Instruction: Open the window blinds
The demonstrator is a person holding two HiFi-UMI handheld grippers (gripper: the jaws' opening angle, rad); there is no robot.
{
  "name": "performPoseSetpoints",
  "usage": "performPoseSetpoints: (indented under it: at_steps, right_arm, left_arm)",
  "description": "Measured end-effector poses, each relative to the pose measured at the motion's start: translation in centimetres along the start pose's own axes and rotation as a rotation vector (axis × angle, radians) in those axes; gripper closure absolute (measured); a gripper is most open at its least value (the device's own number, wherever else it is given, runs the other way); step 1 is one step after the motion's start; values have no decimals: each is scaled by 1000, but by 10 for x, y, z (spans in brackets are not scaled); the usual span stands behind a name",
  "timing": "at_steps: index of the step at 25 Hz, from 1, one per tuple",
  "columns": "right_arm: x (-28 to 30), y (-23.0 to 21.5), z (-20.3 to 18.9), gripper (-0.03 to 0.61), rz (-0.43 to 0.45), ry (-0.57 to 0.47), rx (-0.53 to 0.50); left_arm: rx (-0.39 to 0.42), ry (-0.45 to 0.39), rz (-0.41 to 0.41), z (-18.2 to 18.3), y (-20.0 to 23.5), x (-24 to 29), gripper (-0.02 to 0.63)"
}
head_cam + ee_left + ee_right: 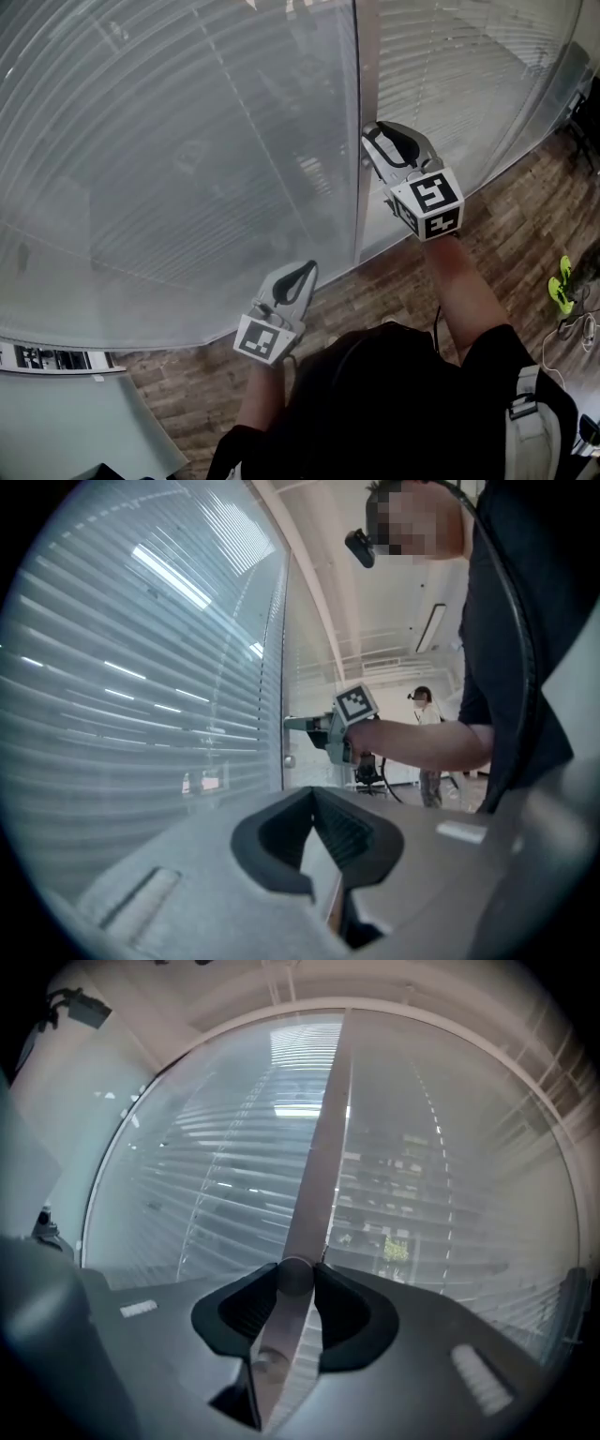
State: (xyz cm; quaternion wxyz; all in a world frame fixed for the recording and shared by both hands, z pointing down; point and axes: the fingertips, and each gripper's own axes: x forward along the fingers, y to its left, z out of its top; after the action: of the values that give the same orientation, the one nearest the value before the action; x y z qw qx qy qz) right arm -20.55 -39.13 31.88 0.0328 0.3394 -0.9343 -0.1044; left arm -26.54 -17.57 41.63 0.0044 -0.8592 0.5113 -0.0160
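- Closest in, at 6 o'clock in the head view, the left gripper (305,270) hangs idle with its jaws together on nothing. It sits near the glass and could knock the pane if it drifts forward.
- Up at 1 o'clock, the right gripper (370,145) is clamped on the small round grey knob (295,1274) of the grey vertical frame post (364,56). The knob looks smooth and narrow, so the pads may slip round it instead of turning it.
- Pale horizontal-slat window blinds (187,141) fill the panes on both sides of the post. Twisting the wrong way would probably tilt them shut.
- Forcing the knob past its stop, or levering off-axis, risks straining the mechanism.
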Motion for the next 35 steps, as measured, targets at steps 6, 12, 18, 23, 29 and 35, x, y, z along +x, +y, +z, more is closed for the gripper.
performPoseSetpoints:
  at_steps: [6, 12, 18, 23, 29, 35]
  right_arm:
    - [-1, -1, 0, 449, 13, -29, 196]
    - [-2, -3, 3, 449, 14, -65, 409]
    - [-2, -4, 4, 449, 0, -76, 449]
    - [-2, -4, 3, 449, -1, -70, 429]
    - [-2, -4, 4, 446, 2, -74, 406]
    - [-10, 6, 0, 373, 6, -28, 83]
  left_arm:
    - [-1, -2, -1, -1, 0, -1, 610]
    - [8, 1, -9, 2, -2, -1, 611]
    - [8, 0, -8, 2, -2, 0, 611]
    - [17, 2, -8, 1, -2, 0, 610]
    - [15, 4, -5, 1, -3, -1, 610]
    - [8, 0, 5, 1, 0, -3, 611]
